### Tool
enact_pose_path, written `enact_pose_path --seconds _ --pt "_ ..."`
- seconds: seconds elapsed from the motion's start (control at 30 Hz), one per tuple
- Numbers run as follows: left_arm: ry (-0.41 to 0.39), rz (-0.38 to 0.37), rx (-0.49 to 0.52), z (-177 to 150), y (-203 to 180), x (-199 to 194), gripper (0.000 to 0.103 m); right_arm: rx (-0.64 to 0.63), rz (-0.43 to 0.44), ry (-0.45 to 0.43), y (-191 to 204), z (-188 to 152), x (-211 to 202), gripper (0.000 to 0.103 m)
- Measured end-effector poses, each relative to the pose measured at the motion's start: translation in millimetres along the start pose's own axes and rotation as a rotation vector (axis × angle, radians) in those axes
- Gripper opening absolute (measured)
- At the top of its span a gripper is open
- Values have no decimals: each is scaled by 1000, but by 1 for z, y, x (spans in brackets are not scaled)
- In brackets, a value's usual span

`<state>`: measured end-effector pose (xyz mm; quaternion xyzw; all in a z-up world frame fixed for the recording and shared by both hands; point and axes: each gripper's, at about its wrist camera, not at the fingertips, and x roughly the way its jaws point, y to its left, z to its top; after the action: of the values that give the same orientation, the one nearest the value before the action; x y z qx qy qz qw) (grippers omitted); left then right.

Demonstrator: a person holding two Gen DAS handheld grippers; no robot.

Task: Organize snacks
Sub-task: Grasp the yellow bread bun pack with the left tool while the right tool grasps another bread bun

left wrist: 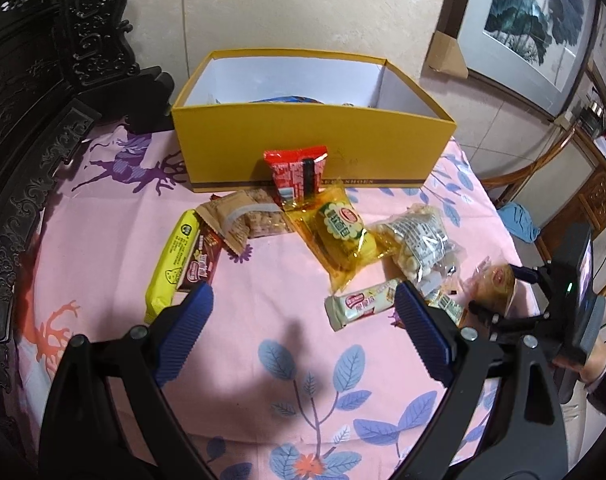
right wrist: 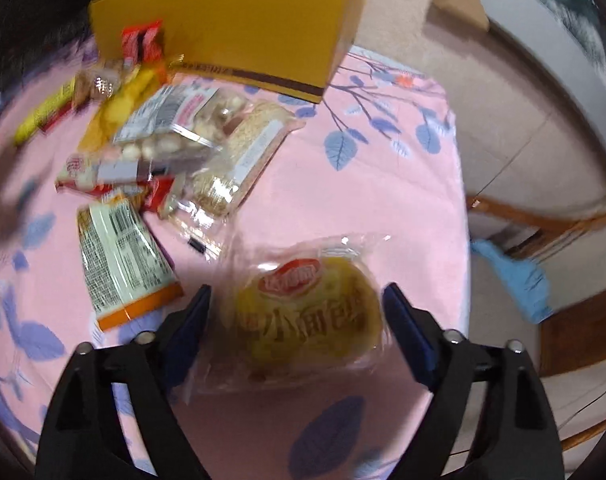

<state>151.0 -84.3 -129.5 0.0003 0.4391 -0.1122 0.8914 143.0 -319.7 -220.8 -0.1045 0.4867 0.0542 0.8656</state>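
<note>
Right tongs (right wrist: pixel 297 300) spread around round bread packet (right wrist: pixel 309 312), label upright; left tongs (left wrist: pixel 305 300) spread, empty.

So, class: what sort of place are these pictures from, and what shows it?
Probably a room in a home: a pink leaf-print tablecloth, a framed painting leaning at the wall, and carved dark wooden furniture.

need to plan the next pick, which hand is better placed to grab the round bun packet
Right. The right gripper is open with the round bun packet between its fingers; the left gripper hangs over bare cloth.
</note>
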Motion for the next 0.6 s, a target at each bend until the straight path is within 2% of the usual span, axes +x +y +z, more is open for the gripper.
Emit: enact_pose_path --seconds 0.13,0.33,0.43,0.53,0.6 --pt "5 -18 75 -11 -13 12 94 34 7 -21 -4 1 -3 69" --pt "-11 -86 270 -22 -60 30 94 101 34 -44 -2 -7 -17 68" --pt "-28 -77 329 -22 -78 42 94 139 37 -23 1 -17 -16 68" --pt "-13 -87 241 -3 -70 58 94 138 19 -26 7 -21 -18 69" --pt "-23 -45 184 13 -61 71 94 142 14 -27 9 -22 -18 69"
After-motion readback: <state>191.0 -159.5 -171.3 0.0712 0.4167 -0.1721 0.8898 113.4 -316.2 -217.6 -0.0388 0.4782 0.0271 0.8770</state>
